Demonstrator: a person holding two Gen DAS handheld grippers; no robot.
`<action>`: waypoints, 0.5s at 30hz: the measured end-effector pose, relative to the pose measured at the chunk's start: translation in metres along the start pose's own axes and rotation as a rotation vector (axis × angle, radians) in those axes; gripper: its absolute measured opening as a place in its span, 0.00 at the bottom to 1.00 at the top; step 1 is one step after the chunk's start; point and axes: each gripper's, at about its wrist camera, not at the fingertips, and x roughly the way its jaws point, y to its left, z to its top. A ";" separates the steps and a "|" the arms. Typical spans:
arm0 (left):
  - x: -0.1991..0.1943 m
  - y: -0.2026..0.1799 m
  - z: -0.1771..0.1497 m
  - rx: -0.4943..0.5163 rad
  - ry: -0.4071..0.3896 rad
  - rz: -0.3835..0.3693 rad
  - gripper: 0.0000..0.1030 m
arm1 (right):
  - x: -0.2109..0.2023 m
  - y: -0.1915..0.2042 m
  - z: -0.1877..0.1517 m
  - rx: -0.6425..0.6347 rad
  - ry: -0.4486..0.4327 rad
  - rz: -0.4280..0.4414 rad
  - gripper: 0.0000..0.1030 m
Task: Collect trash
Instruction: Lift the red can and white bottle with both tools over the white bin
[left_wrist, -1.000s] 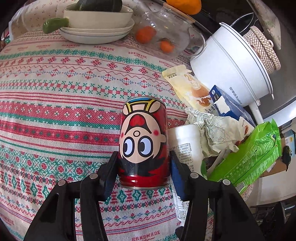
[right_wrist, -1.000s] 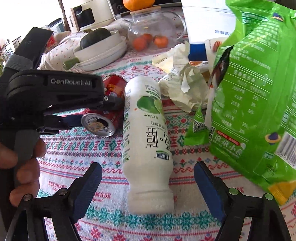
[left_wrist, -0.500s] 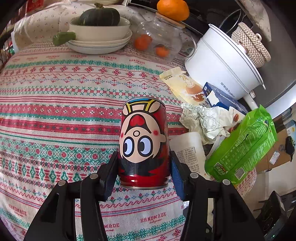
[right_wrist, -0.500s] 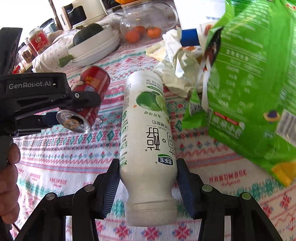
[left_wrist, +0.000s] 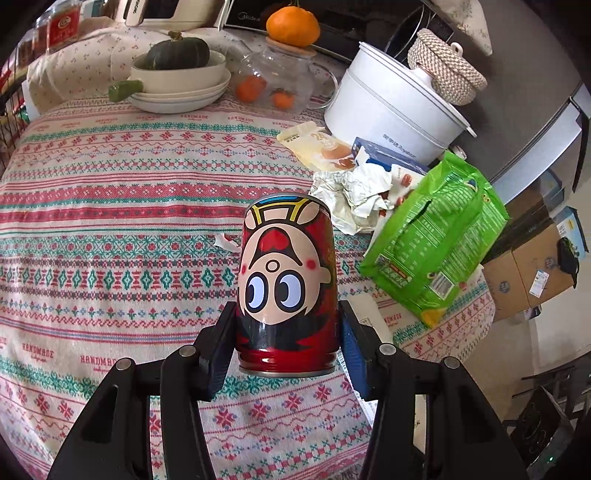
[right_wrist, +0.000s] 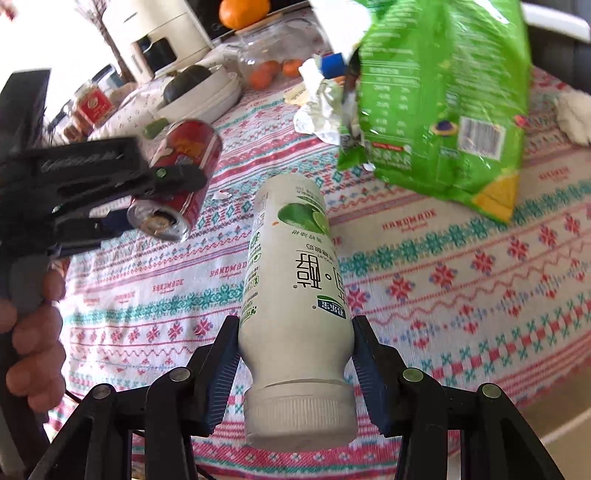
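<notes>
Left gripper (left_wrist: 287, 334) pinches a red can (left_wrist: 287, 280) with a cartoon face, upside down in the left wrist view, fingers (left_wrist: 218, 350) pressed on both sides; can lifted clear above the desk (left_wrist: 110, 206), its opened top end showing in the right wrist view; right gripper (right_wrist: 295, 363) pinches a white bottle (right_wrist: 291, 295) near its cap end, lime picture and green print on the label, cap toward the camera, bottle lifted off the cloth; its fingers closed in during the last second and sit tight on the bottle; green snack bag (left_wrist: 436, 240) and crumpled paper (left_wrist: 354, 195) lie on the desk beside a white pot (left_wrist: 391, 107); desk covered by a red-and-green patterned cloth; bowl with a dark squash (left_wrist: 177, 55), glass teapot (left_wrist: 273, 79), cardboard boxes (left_wrist: 524, 273) on the floor to the right.
</notes>
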 end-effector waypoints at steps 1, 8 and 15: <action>-0.005 -0.001 -0.003 0.008 -0.009 0.003 0.53 | -0.008 -0.001 -0.003 0.006 -0.012 0.000 0.50; -0.030 -0.012 -0.024 0.032 -0.017 -0.025 0.53 | -0.060 -0.013 -0.014 0.050 -0.037 0.049 0.50; -0.045 -0.062 -0.069 0.104 0.026 -0.146 0.53 | -0.137 -0.042 -0.031 0.069 -0.087 0.019 0.50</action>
